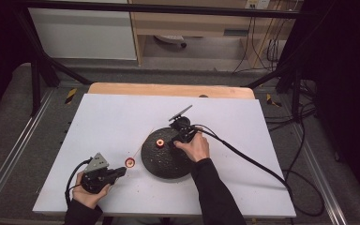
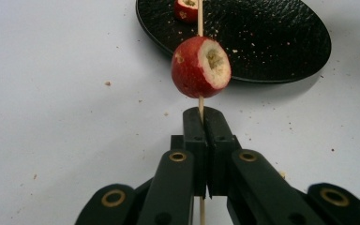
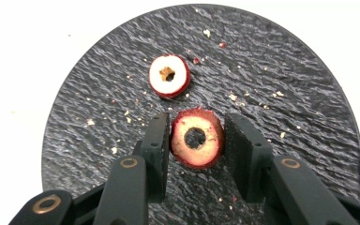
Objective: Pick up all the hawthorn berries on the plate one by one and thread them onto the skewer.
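White sheet (image 1: 122,126) covers most of the wooden table (image 1: 168,89); a strip of bare wood shows along the far edge. The sheet's left half and far right corner have open room.

Left gripper (image 1: 120,172) sits near the front-left, jaws pressed together on a thin wooden skewer (image 2: 200,105). In the left gripper view the skewer runs straight out from between the pads, through a red hollowed fruit (image 2: 200,67) just past the tips, toward the black plate (image 2: 272,42). In the high view that fruit (image 1: 130,162) hangs just off the plate's left rim, over the sheet.

Right gripper (image 1: 178,140) is over the plate (image 1: 161,161), hand resting on its right side. In the right gripper view its jaws (image 3: 197,138) are clamped on a second cored fruit piece (image 3: 197,137), hole facing the camera. Left pad touches the fruit; the right pad looks to be against it too, though a sliver of gap can't be ruled out. A third cored piece (image 3: 169,76) lies loose on the plate just beyond, apart from the held one.

Obstacles: crumbs are scattered on the plate and sheet. Right gripper's cable (image 1: 253,161) trails across the sheet to the front-right edge. Metal frame legs (image 1: 37,70) stand at both far corners, and cables (image 1: 304,140) lie on the floor to the right.

No readable writing or labels.
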The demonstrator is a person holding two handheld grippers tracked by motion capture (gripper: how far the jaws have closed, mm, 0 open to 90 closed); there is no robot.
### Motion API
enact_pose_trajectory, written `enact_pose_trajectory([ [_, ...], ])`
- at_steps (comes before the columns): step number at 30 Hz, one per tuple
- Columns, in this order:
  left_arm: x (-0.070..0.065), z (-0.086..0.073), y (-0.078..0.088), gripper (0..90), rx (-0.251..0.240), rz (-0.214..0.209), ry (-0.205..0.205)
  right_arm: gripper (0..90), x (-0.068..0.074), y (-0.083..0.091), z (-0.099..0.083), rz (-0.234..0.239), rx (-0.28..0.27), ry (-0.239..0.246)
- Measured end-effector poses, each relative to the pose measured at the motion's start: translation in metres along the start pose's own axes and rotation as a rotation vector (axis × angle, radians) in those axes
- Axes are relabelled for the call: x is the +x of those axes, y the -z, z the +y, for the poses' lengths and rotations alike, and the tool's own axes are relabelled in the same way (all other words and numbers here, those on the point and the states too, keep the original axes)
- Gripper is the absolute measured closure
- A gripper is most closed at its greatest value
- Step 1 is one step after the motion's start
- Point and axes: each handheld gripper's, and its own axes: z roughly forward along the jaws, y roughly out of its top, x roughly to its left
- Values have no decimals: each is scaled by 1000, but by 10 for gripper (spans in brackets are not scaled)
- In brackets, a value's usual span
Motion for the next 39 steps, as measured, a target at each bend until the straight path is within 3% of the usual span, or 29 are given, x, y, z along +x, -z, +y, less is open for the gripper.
enact_pose_trajectory([
  [9,-1,0,0,887,-2,0,-3,627,5,9,-10,43,-77,-9],
  [24,-4,1,1,887,-6,-3,-10,627,7,20,-43,133,-320,-66],
  [35,-6,1,2,887,-17,-4,-11,627,18,25,-60,202,-504,-120],
  [39,-6,2,2,887,-19,-4,-14,628,17,21,-66,215,-537,-147],
])
